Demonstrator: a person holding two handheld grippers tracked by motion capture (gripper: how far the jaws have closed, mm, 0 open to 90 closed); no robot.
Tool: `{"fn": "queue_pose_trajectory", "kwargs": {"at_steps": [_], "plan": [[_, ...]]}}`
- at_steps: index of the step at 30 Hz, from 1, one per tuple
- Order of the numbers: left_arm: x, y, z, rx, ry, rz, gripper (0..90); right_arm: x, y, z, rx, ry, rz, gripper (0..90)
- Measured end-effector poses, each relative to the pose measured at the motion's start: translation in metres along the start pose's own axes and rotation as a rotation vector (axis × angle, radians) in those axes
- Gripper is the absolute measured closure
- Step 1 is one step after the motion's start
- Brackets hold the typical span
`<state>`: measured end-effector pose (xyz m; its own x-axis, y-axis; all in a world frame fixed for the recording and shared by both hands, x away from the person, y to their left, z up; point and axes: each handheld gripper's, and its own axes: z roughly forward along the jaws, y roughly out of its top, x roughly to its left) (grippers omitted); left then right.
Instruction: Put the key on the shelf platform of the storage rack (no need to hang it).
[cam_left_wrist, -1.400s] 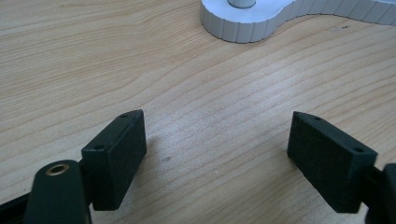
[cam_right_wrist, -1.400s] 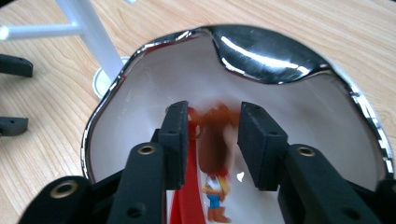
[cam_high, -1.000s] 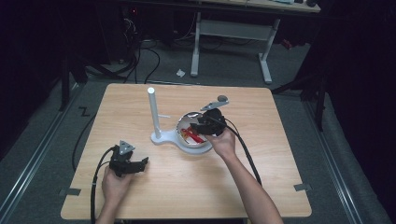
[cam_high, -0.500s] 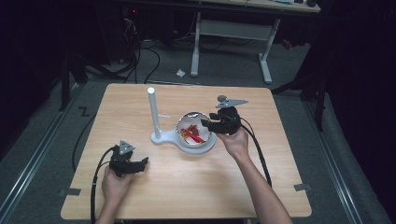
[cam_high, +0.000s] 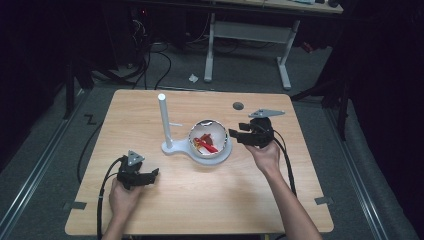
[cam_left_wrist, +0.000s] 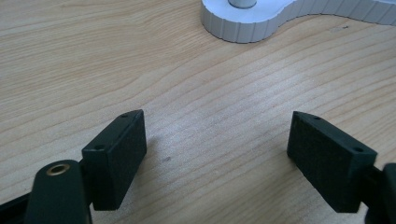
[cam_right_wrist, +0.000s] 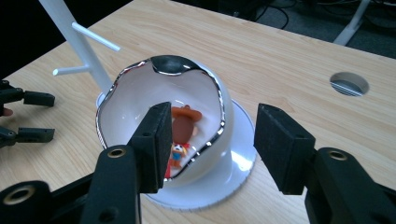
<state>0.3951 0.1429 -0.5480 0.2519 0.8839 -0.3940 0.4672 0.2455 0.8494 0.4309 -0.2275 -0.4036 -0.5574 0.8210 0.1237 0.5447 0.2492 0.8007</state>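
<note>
Toy (cam_right_wrist: 183, 127) lies inside the bowl (cam_right_wrist: 140, 102), with red pieces (cam_high: 207, 145) beside it; the bowl sits on the round end of the white stand (cam_high: 172, 148), just right of its post (cam_high: 164, 117), mid-table. My right gripper (cam_high: 235, 136) hovers just right of the bowl rim, its jaws just opening with nothing between them; I judge the toy delivered and this hand free to leave. My left gripper (cam_high: 155, 173) rests low on the table (cam_high: 280, 195) near the front left, well apart from the stand, jaws wide apart and empty, parked so it stays clear of the right hand's work.
</note>
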Motion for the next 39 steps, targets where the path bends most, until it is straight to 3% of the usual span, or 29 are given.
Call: {"fn": "queue_pose_trajectory", "kwargs": {"at_steps": [8,20,27,33,39], "plan": [[0.000,0.000,0.000,0.000,0.001,0.000,20.1,-0.015,-0.013,-0.023,-0.031,-0.024,0.054,46.6],[0.000,0.000,0.000,-0.001,0.001,-0.001,20.1,-0.023,-0.025,-0.056,-0.053,-0.065,0.057,46.9],[0.000,0.000,0.000,-0.001,0.001,-0.001,20.1,-0.024,-0.033,-0.065,-0.060,-0.079,0.052,47.0],[0.000,0.000,0.000,-0.001,0.001,-0.001,20.0,-0.032,-0.047,-0.068,-0.048,-0.087,0.097,47.0],[0.000,0.000,0.000,0.000,0.001,-0.001,20.0,-0.036,-0.057,-0.076,-0.057,-0.102,0.106,47.0]]}}
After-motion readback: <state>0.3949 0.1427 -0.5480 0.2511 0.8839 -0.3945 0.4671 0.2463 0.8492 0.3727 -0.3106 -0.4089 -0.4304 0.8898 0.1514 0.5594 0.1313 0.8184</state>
